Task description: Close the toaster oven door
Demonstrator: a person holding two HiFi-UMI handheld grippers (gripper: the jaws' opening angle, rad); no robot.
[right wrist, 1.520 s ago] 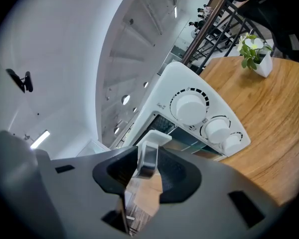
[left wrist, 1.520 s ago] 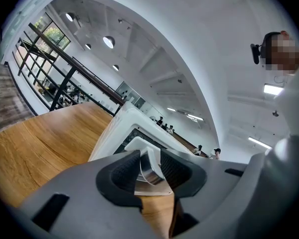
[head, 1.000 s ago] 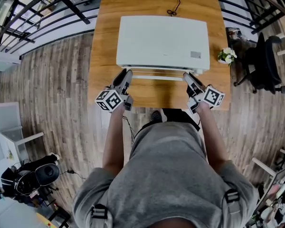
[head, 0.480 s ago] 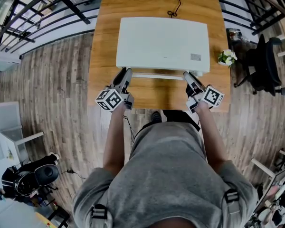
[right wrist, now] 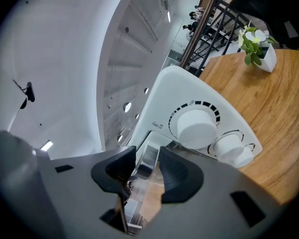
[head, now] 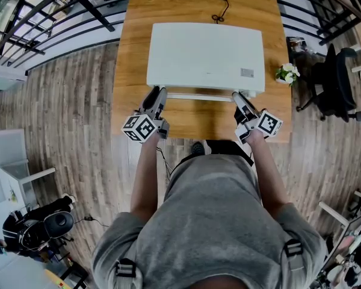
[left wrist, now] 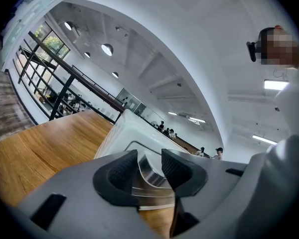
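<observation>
Two grippers are counted: the left gripper [head: 158,91] and the right gripper [head: 237,96], each clamped on the one chrome handle [head: 198,96]. Behind it, one white toaster oven [head: 204,53] is set mid-table [head: 132,53], one potted plant [head: 286,71] beside it.

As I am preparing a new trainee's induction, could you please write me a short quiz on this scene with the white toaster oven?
1. True or false: a small potted plant with white flowers stands on the round-cornered wooden table, right of the white box-shaped toaster oven in the head view.
2. What sits between the jaws of the left gripper? A) the shiny metal door handle B) a white knob C) a black cable
3. Which gripper works nearer the oven's round white dial knobs?
Key: 1 true; 2 A; 3 the right gripper.
</observation>
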